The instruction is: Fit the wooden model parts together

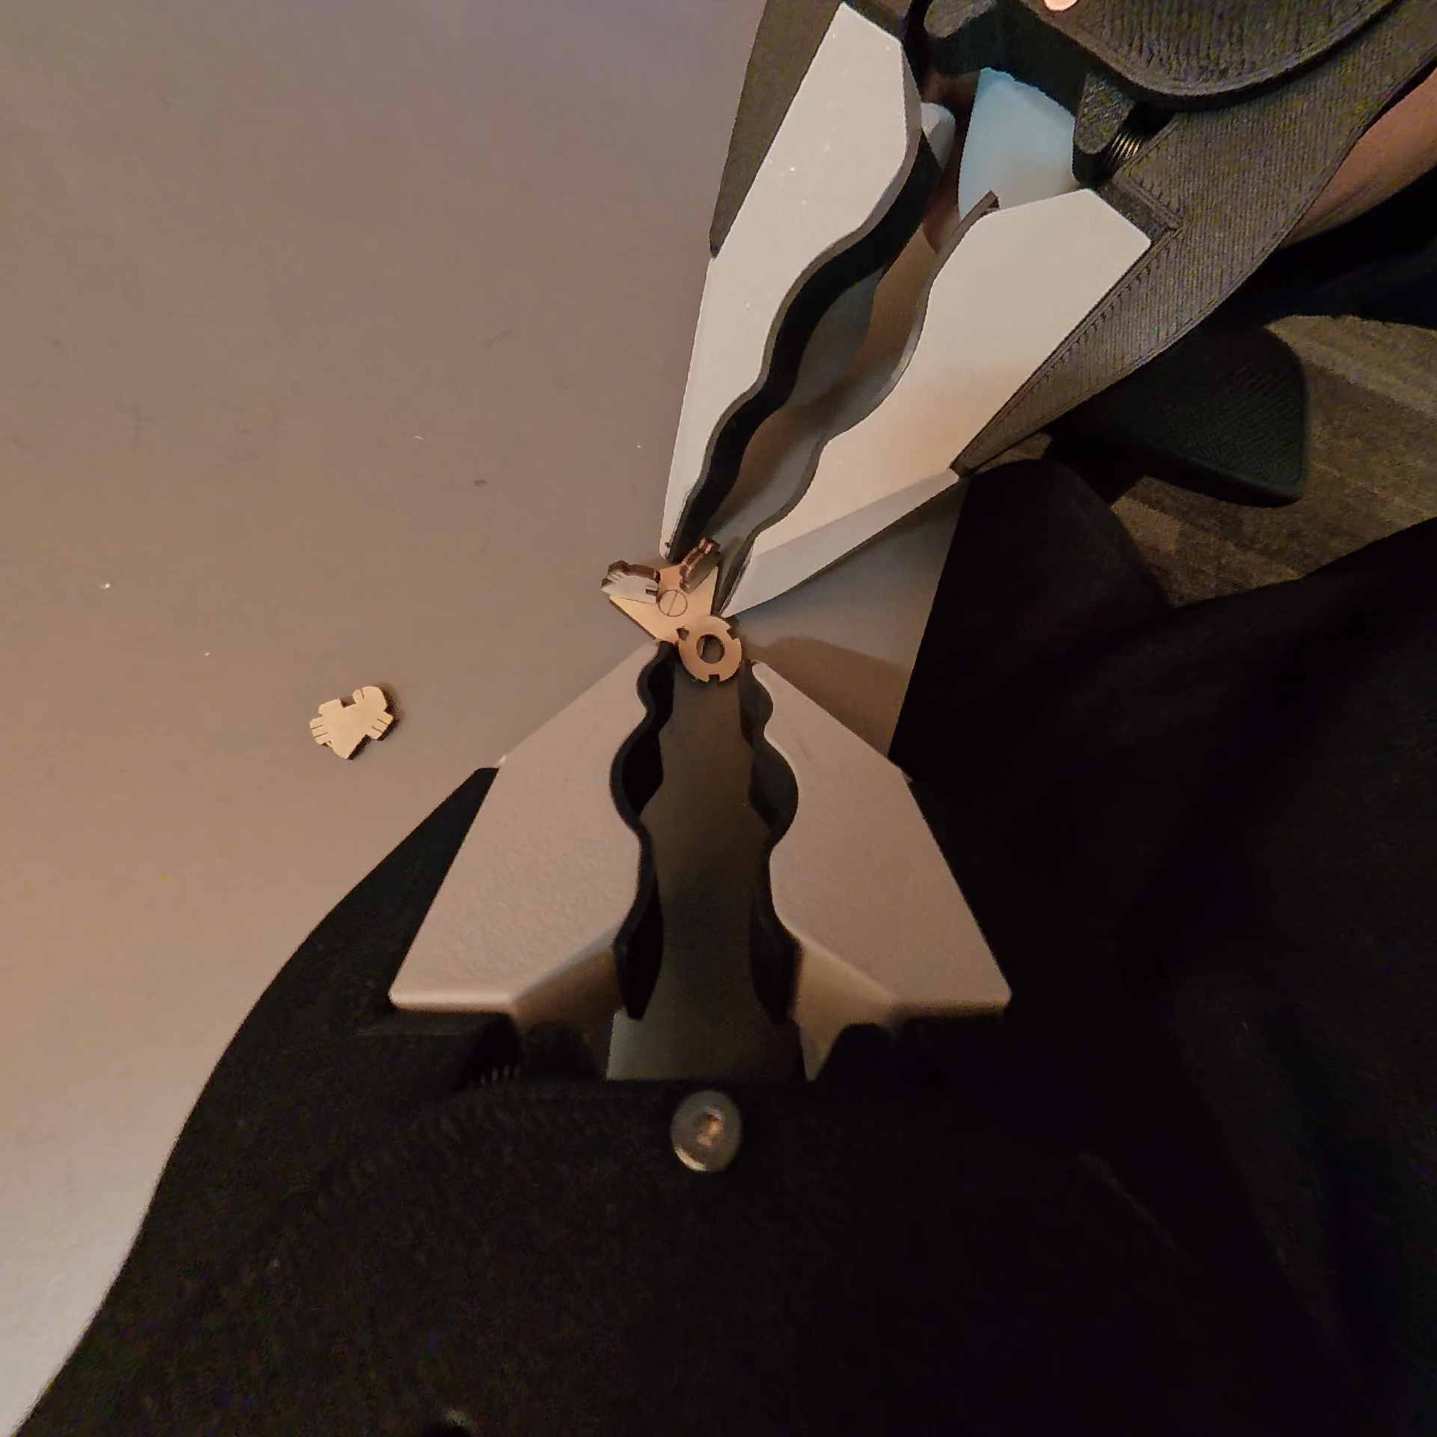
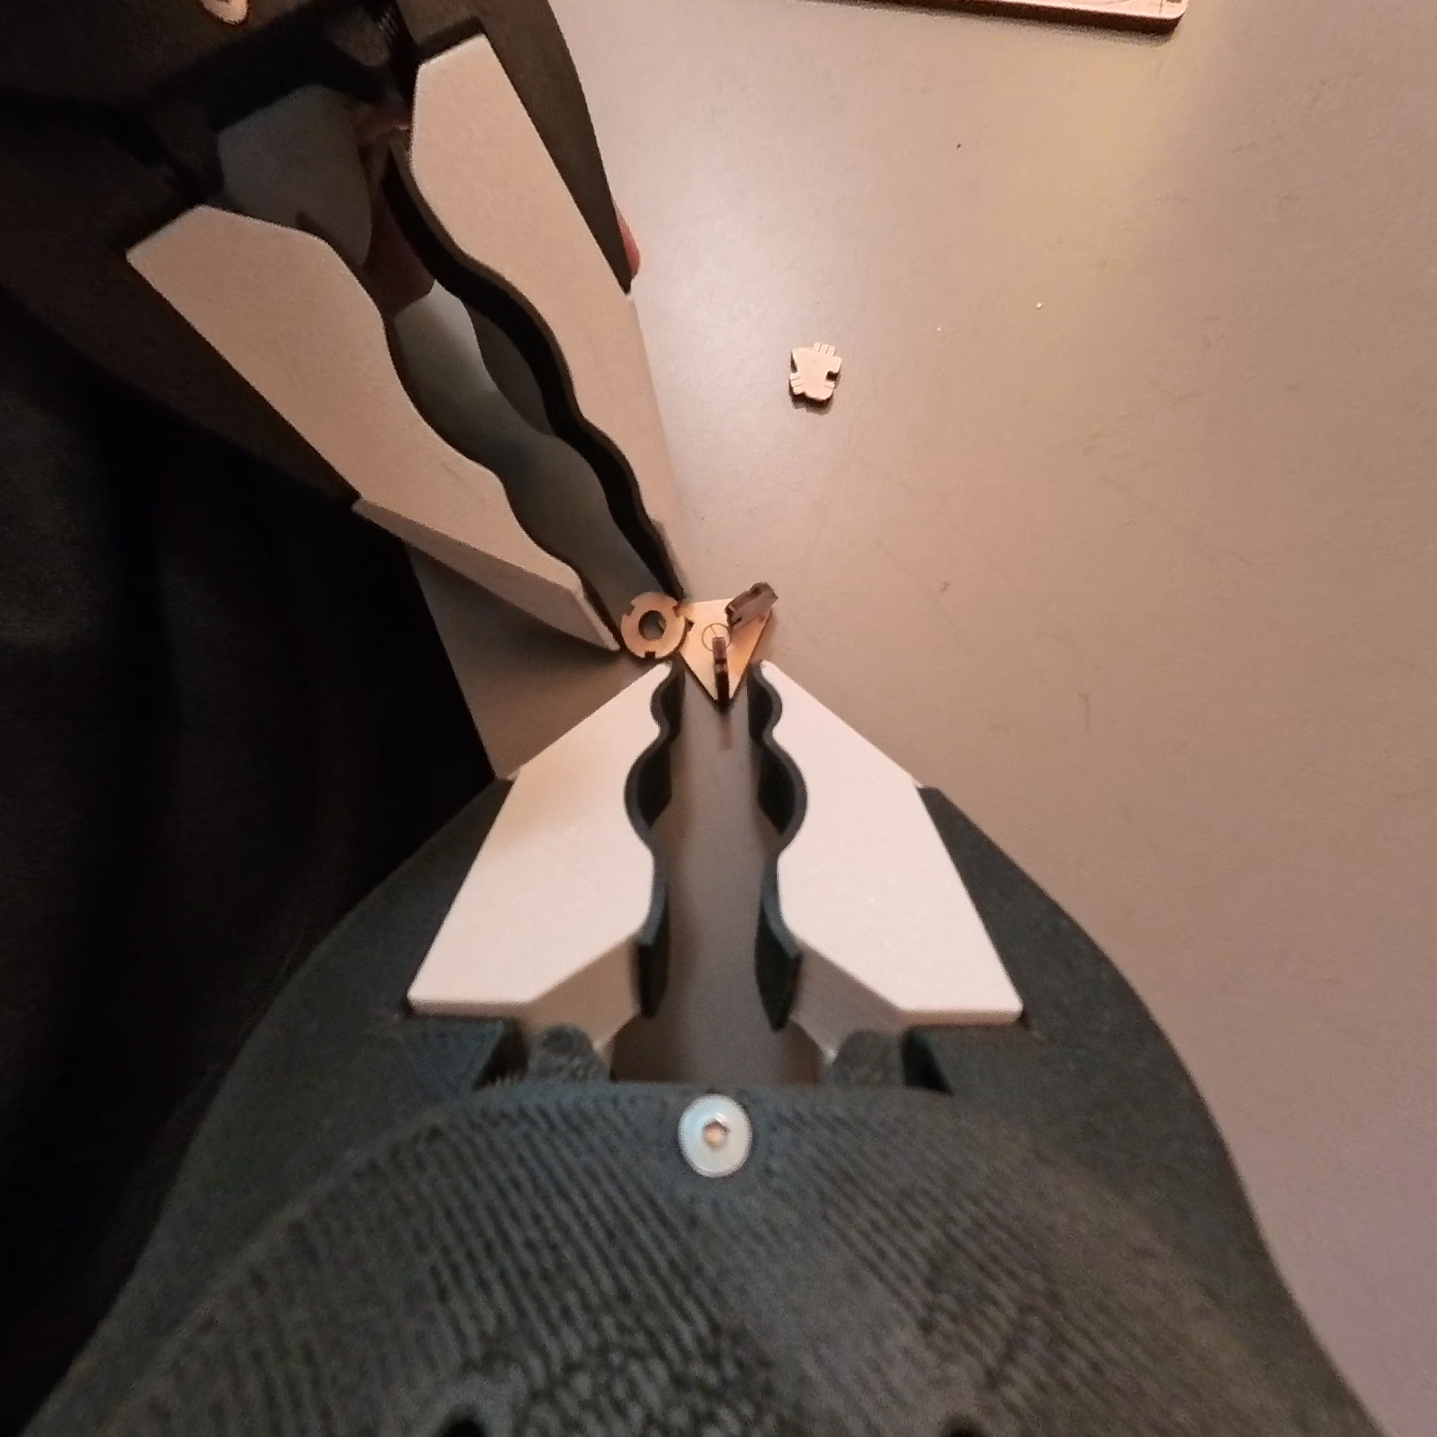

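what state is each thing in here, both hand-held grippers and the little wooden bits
left hand-held gripper: closed on the notched wooden ring, held off the table
right hand-held gripper: closed on the wooden triangle piece, two small tabs slotted upright in it
notched wooden ring: touching the triangle's corner
loose wooden tab: lying flat on the grey table, apart from both

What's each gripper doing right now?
Left gripper: closed on the wooden ring.
Right gripper: closed on the wooden triangle.
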Demonstrator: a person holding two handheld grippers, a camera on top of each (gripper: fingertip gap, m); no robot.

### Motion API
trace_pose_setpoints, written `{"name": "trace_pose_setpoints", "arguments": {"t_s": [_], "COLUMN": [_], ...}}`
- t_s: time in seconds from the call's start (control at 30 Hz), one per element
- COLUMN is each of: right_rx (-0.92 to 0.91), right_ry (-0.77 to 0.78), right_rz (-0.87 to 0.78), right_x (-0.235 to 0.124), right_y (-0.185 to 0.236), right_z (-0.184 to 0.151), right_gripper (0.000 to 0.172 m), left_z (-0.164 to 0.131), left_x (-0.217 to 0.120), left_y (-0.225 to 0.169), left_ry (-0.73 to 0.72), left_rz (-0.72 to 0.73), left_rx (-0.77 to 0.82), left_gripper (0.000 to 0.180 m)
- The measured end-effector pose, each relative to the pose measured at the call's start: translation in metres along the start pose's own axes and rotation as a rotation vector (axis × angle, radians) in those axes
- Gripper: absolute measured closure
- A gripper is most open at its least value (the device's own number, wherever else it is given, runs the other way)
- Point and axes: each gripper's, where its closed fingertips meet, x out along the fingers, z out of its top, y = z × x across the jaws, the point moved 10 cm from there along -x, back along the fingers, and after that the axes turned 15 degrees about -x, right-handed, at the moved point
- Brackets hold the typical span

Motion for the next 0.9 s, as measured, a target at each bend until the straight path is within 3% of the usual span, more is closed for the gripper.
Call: {"name": "trace_pose_setpoints", "arguments": {"t_s": [0.33, 0.47, 0.57, 0.9], "right_rx": [0.008, 0.012, 0.009, 0.012], "right_ry": [-0.006, -0.008, -0.005, -0.019], "right_rz": [0.003, 0.006, 0.005, 0.017], "right_x": [0.000, 0.000, -0.001, 0.000], "right_y": [-0.001, -0.001, -0.001, -0.002], "right_z": [-0.001, -0.001, -0.001, -0.001], "right_gripper": [0.156, 0.156, 0.156, 0.155], "left_z": [0.004, 0.008, 0.009, 0.015], "left_x": [-0.003, -0.002, 0.001, 0.001], "left_y": [0.004, 0.012, 0.013, 0.023], "left_ry": [-0.042, -0.014, 0.041, 0.036], "left_rz": [-0.057, -0.047, -0.143, -0.215], "left_rx": [-0.047, 0.006, 0.005, -0.052], "left_gripper": [0.166, 0.166, 0.166, 0.166]}}
